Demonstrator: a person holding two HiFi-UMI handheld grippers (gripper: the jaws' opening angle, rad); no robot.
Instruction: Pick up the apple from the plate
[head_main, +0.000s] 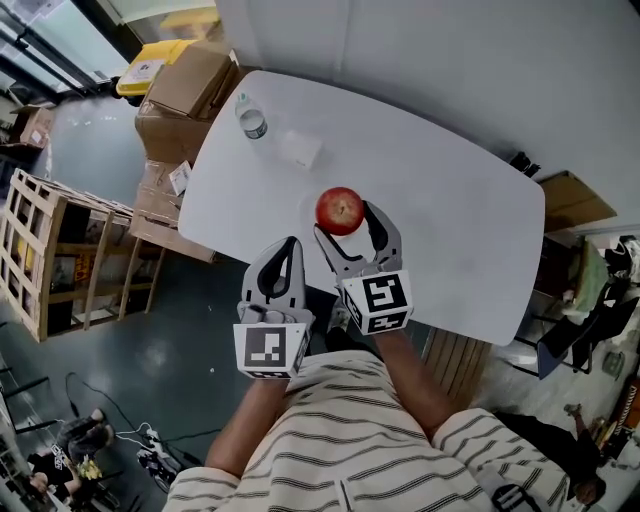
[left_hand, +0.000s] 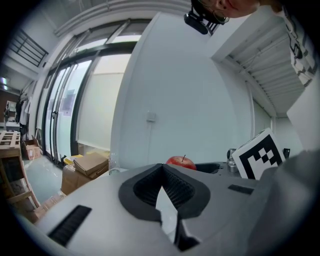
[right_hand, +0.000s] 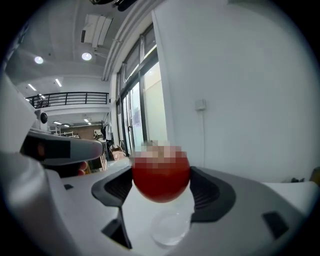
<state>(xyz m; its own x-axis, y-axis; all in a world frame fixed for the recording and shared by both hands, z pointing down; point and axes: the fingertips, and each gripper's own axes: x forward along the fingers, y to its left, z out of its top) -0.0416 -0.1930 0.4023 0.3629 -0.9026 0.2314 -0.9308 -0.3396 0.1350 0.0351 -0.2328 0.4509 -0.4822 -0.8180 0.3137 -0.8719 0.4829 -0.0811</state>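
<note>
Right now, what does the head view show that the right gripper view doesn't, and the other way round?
Head view only: the water bottle and a small pale box at the far end of the white table, and the left gripper's tongs, together and empty. Right gripper view only: a clear plate lying below the apple, and a small wall fitting behind. Both: the red apple clamped between the right gripper's tongs, over the table.
</note>
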